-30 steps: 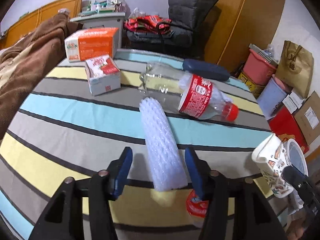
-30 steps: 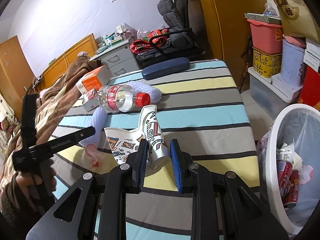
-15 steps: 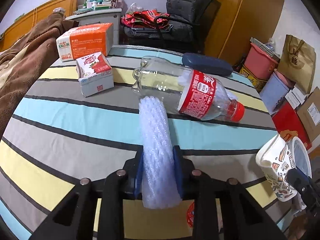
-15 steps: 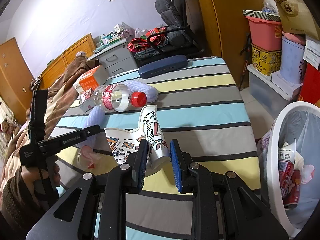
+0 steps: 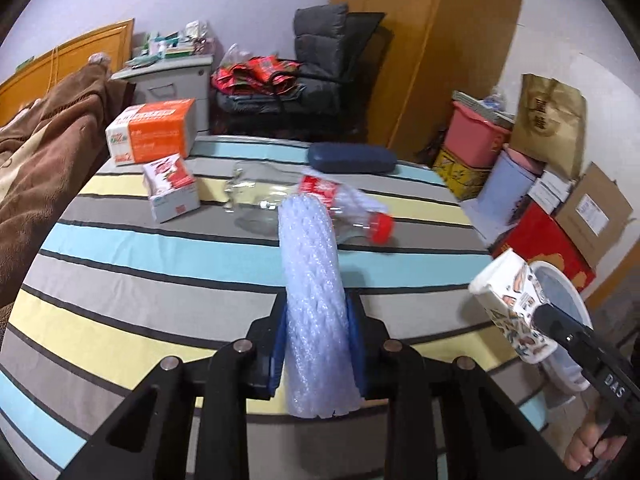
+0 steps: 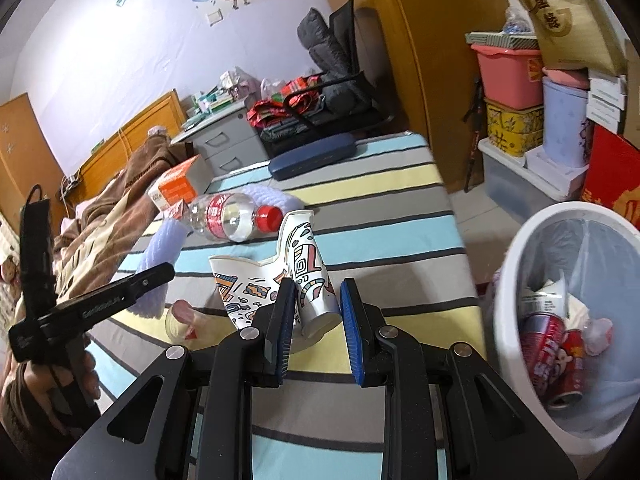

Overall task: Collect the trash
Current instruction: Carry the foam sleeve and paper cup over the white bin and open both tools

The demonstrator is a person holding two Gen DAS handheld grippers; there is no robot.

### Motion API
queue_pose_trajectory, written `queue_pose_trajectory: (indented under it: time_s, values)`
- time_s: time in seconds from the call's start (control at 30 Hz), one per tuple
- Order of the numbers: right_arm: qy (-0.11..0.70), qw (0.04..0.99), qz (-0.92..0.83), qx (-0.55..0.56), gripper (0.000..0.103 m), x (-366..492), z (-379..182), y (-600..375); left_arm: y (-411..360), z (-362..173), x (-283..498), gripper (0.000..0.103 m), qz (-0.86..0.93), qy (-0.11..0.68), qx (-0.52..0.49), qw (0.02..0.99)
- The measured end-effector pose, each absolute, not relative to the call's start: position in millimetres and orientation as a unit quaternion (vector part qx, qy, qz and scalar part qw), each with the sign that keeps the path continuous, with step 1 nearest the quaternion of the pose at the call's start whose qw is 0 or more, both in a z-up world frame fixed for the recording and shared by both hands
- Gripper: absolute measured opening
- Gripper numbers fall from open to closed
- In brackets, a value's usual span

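A white foam net sleeve (image 5: 312, 312) is lifted off the striped table (image 5: 120, 264), with my left gripper (image 5: 316, 344) shut on its near end. Behind it lies a clear plastic bottle (image 5: 320, 200) with a red label and red cap. My right gripper (image 6: 316, 312) is shut on a crushed patterned paper cup (image 6: 308, 276), held above the table's near edge. That cup (image 5: 516, 304) also shows at the right of the left wrist view. A white trash bin (image 6: 520, 264) stands on the floor to the right, holding a red can (image 6: 548, 356) and wrappers.
An orange box (image 5: 154, 132), a small red and white carton (image 5: 170, 188) and a dark blue case (image 5: 352, 158) lie on the table's far side. A small clear cup (image 6: 182, 320) sits near the left hand. A brown blanket (image 5: 48, 140) borders the left edge; stacked storage boxes (image 6: 516, 116) stand beyond the bin.
The left jaws closed on the foam sleeve and lifted it off the table. The right gripper, still holding the paper cup, drifted a little up and sideways.
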State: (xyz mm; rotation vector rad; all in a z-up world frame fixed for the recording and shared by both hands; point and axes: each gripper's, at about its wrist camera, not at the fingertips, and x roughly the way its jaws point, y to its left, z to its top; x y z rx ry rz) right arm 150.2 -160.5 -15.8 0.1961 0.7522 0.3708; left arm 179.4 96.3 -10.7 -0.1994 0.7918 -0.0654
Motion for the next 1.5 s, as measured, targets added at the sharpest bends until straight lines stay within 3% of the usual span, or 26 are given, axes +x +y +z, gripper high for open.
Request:
queue_pose_trajectory:
  time_s: [0.97,1.5]
  values:
    - [0.316,0.939,0.026,0.131,0.024,98,3,-286,-93,27,143,0.029,-0.209,0.35,0.008,0.913]
    - [0.364,0.923,-0.042,0.116,0.024,111,-23,-332,-178,8,154,0.029,-0.276,0.378,0.038,0.883]
